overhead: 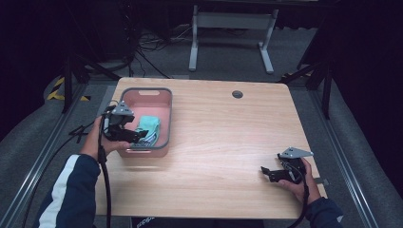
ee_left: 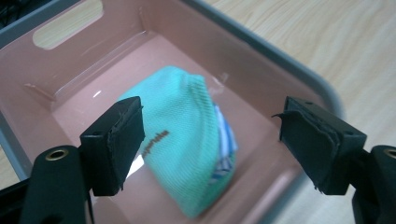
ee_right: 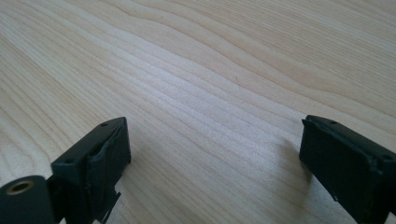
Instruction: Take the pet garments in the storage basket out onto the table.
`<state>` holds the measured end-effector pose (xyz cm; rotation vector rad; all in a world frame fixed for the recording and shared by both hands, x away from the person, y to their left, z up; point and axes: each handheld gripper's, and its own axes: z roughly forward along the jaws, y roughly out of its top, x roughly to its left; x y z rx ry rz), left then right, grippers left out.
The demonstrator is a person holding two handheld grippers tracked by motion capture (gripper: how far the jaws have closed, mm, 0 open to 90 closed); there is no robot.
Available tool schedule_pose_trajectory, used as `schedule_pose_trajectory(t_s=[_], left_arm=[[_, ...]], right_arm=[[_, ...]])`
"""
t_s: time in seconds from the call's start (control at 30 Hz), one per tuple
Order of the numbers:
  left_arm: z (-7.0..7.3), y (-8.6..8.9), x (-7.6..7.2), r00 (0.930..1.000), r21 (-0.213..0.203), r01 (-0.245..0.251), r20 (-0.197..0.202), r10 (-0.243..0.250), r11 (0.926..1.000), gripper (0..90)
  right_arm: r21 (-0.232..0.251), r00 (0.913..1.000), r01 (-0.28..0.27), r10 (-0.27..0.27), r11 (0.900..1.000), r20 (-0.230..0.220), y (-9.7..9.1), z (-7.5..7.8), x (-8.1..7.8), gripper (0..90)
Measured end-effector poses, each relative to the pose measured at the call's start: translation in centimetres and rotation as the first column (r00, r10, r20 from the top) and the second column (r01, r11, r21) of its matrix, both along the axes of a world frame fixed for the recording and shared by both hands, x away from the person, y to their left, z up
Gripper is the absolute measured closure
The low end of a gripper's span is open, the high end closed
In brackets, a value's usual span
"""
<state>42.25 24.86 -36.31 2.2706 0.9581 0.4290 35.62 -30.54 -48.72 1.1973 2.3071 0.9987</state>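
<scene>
Two hand-held grippers gape: left [ee_left: 210, 140] over bin [overhead: 164, 114] with green sock [ee_left: 187, 140]; right [ee_right: 215, 163] over bare surface [ee_right: 210, 70].

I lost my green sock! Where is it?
The sock lies in the pink bin at the table's left, just under the open left tool.

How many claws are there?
2. The left black claw hovers open over the pink plastic bin holding a green knitted sock; the right black claw sits open above the wooden table.
</scene>
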Motion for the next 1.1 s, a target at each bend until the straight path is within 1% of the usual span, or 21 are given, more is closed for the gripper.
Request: schedule_pose_trajectory(t_s=[0.03,0.07,0.13,0.2,0.3,0.4,0.47,0.57,0.6,0.63,0.7,0.73,0.8,0.83,0.87,0.93,0.97,1.0,1.03,1.07,1.1], left_arm=[[0.0,0.0,0.0,1.0000,0.000,0.000,0.000,0.000,1.0000,22.2],[-0.2,-0.3,0.8,0.9999,0.009,-0.007,-0.014,0.007,0.9999,22.2],[-0.6,-0.9,1.9,0.9995,0.050,-0.012,-0.028,0.013,0.9987,21.9],[-1.0,-1.3,2.9,0.9976,0.061,-0.024,-0.063,0.028,0.9979,21.8],[-1.8,-2.1,4.5,0.9934,0.109,-0.030,-0.107,0.042,0.9936,20.9],[-2.8,-2.9,5.9,0.9848,0.157,-0.032,-0.164,0.058,0.9871,20.1],[-3.6,-3.3,6.8,0.9774,0.192,-0.039,-0.197,0.077,0.9806,19.9],[-4.3,-3.5,7.6,0.9685,0.207,-0.057,-0.226,0.105,0.9767,19.9],[-4.5,-3.5,7.8,0.9657,0.201,-0.066,-0.233,0.113,0.9773,19.4],[-4.7,-3.5,8.1,0.9622,0.206,-0.075,-0.242,0.125,0.9756,18.0],[-5.3,-3.7,8.4,0.9550,0.232,-0.070,-0.265,0.132,0.9702,16.2],[-5.5,-3.8,8.6,0.9537,0.245,-0.068,-0.269,0.135,0.9672,16.5],[-5.8,-3.9,8.8,0.9487,0.255,-0.078,-0.278,0.150,0.9639,15.7],[-6.0,-3.9,8.9,0.9455,0.267,-0.083,-0.283,0.161,0.9600,15.8],[-6.2,-3.9,9.0,0.9414,0.270,-0.090,-0.291,0.170,0.9587,15.7],[-6.4,-3.9,9.1,0.9403,0.268,-0.090,-0.294,0.171,0.9592,15.7],[-6.6,-4.0,9.2,0.9354,0.280,-0.095,-0.303,0.182,0.9552,15.7],[-7.0,-4.2,9.2,0.9338,0.299,-0.098,-0.302,0.192,0.9491,15.8],[-7.1,-4.3,9.3,0.9328,0.310,-0.098,-0.303,0.196,0.9458,15.9],[-7.2,-4.3,9.3,0.9301,0.309,-0.105,-0.306,0.204,0.9451,15.6],[-7.3,-4.4,9.4,0.9302,0.308,-0.107,-0.305,0.204,0.9455,15.8]], right_arm=[[0.000,1.0000,0.000,0.000,1.0000,0.000,0.0,0.0,0.0,9.1],[0.000,1.0000,0.000,0.000,1.0000,0.000,0.0,0.0,0.0,9.1],[0.000,1.0000,-0.001,0.001,1.0000,0.000,0.0,0.0,0.0,9.1],[0.000,1.0000,-0.001,0.001,1.0000,0.000,0.0,0.0,0.0,9.1],[0.000,1.0000,-0.001,0.001,1.0000,0.000,0.0,0.0,0.0,9.1],[0.000,1.0000,-0.001,0.001,1.0000,0.000,0.0,0.0,0.0,9.1],[0.000,1.0000,-0.001,0.001,1.0000,0.000,0.0,0.0,0.0,9.1],[0.000,1.0000,-0.001,0.001,1.0000,0.001,0.0,0.0,0.0,9.1],[0.000,1.0000,-0.001,0.001,1.0000,0.000,0.0,0.0,0.0,9.1],[0.000,1.0000,-0.002,0.002,1.0000,0.001,0.0,0.0,0.0,9.1],[0.000,1.0000,-0.001,0.001,1.0000,0.001,0.0,0.0,0.0,9.1],[0.000,1.0000,-0.001,0.001,1.0000,0.000,0.0,0.0,0.0,9.1],[0.000,1.0000,-0.002,0.002,1.0000,0.000,0.0,0.0,0.0,9.1],[0.000,1.0000,-0.003,0.003,1.0000,0.001,0.0,0.0,0.0,9.1],[0.000,1.0000,-0.003,0.003,1.0000,0.000,0.0,0.0,0.0,9.1],[0.000,1.0000,-0.003,0.003,1.0000,0.001,0.0,0.0,0.0,9.1],[0.000,1.0000,-0.004,0.004,1.0000,0.001,0.0,0.0,0.0,9.1],[0.000,1.0000,-0.003,0.003,1.0000,0.001,0.0,0.0,0.0,9.1],[0.000,1.0000,-0.004,0.004,1.0000,0.000,0.0,0.0,0.0,9.1],[0.001,1.0000,-0.002,0.002,1.0000,0.001,0.0,0.0,0.0,9.1],[0.000,1.0000,-0.003,0.003,1.0000,0.000,0.0,0.0,0.0,9.1]])
